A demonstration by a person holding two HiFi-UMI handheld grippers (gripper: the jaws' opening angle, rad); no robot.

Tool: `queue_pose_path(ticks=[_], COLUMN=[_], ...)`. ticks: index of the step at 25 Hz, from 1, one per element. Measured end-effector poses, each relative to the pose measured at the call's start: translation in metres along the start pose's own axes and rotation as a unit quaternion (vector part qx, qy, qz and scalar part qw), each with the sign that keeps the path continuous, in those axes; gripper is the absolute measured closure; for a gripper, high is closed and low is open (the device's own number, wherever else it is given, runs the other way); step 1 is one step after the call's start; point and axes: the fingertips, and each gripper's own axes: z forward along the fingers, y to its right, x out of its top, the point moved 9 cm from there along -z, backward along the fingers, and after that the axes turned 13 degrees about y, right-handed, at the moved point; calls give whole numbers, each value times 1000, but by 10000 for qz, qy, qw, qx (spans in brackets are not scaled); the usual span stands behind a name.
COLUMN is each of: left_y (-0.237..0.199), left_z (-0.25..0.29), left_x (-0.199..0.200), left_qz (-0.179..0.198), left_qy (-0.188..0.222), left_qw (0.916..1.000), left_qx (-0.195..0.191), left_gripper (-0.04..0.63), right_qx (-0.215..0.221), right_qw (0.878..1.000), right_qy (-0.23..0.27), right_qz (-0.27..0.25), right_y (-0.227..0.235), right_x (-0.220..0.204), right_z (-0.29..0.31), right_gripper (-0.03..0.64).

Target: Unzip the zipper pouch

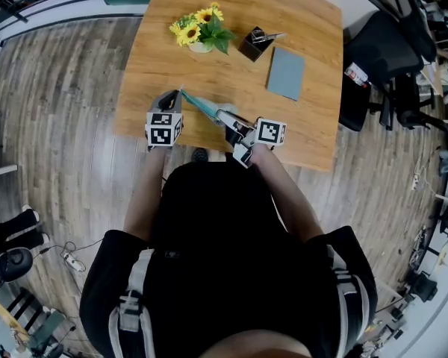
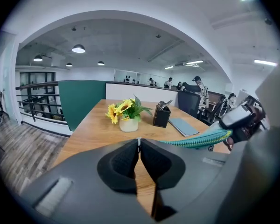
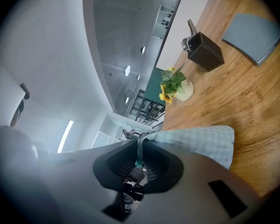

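Note:
A teal checked zipper pouch [image 1: 203, 107] hangs stretched in the air over the near edge of the wooden table [image 1: 313, 125], between my two grippers. My left gripper [image 1: 178, 96] is shut on the pouch's left end. In the left gripper view a thin pale sliver shows between its closed pads [image 2: 139, 146], and the pouch [image 2: 196, 141] runs off to the right toward the other gripper [image 2: 242, 120]. My right gripper [image 1: 228, 121] is shut on the pouch's other end. In the right gripper view the checked fabric [image 3: 200, 143] spills out of the closed jaws [image 3: 140, 149]. The zipper slider is not clearly visible.
On the table behind the pouch stand a pot of sunflowers [image 1: 200, 32], a black pen holder [image 1: 255, 43] and a flat grey notebook [image 1: 286, 73]. A black office chair [image 1: 381, 51] stands at the table's right side. The person stands at the table's near edge.

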Motion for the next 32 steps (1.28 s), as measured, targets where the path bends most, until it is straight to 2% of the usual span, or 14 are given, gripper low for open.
queue_pose_path(ticks=[6,10,11,14,19,22,27,32], left_y=[1,-5,-9,-23,-34,-33,-31,-28], left_z=[3,2,0,-5,-17,-21,-25,-29], left_x=[-3,-6,-7,-9,-8,-7,-8,-6], left_qz=[15,61,55,-39,-235,-267,-301,-312], left_qy=[-53,-120,-118,-66,187,263,257,310], left_qw=[10000,9997,9994,9985,9985,9984,9985,9987], left_qx=[15,207,317,533,458,415,367,273], left_gripper=[574,545,588,595,595,595,596,595], right_qx=[-13,-120,-84,-97,-51,-210,-312,-395], right_qw=[10000,9999,10000,10000,9999,9995,9966,9883], right_qy=[3,-36,-38,-16,100,189,216,96], right_qz=[-2,-6,-6,-11,-57,-140,-729,-1471], right_y=[1,4,4,6,7,11,9,2], right_x=[0,0,1,2,4,6,11,12], right_z=[-2,-4,-5,-8,-12,-16,-16,-14], right_gripper=[579,580,581,580,580,580,578,579])
